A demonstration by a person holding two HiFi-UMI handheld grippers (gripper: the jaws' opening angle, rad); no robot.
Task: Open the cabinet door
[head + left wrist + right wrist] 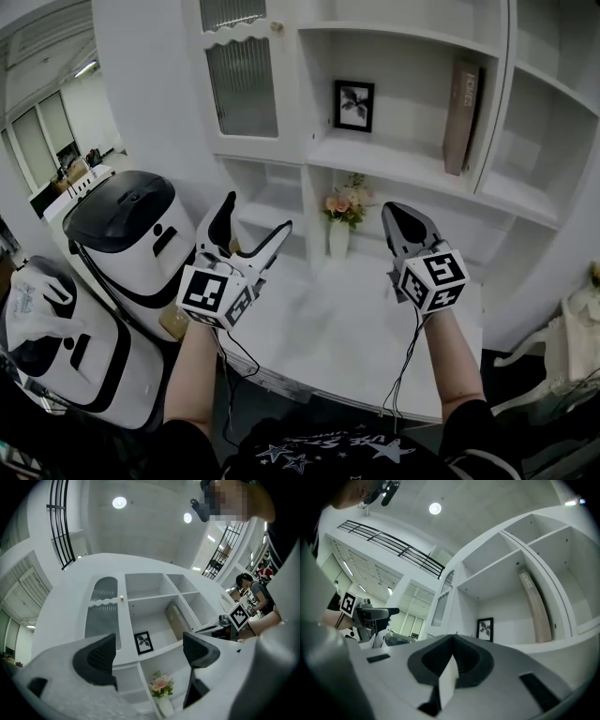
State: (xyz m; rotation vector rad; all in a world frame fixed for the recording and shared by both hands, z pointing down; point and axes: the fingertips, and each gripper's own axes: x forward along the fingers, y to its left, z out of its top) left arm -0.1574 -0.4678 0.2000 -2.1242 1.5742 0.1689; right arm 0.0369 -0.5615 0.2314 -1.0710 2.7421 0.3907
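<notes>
Am holding my L gripper (pixel 255 217) wide open, empty; R gripper (pixel 401 216) pressed closed, empty. Planning grip on knob (pixel 277 27) at cabinet door (pixel 242 89) right edge: prob light swing, glass fragile, knob small, slippery.

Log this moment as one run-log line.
left gripper: open, empty | right gripper: shut, empty | cabinet door: closed, untouched
</notes>
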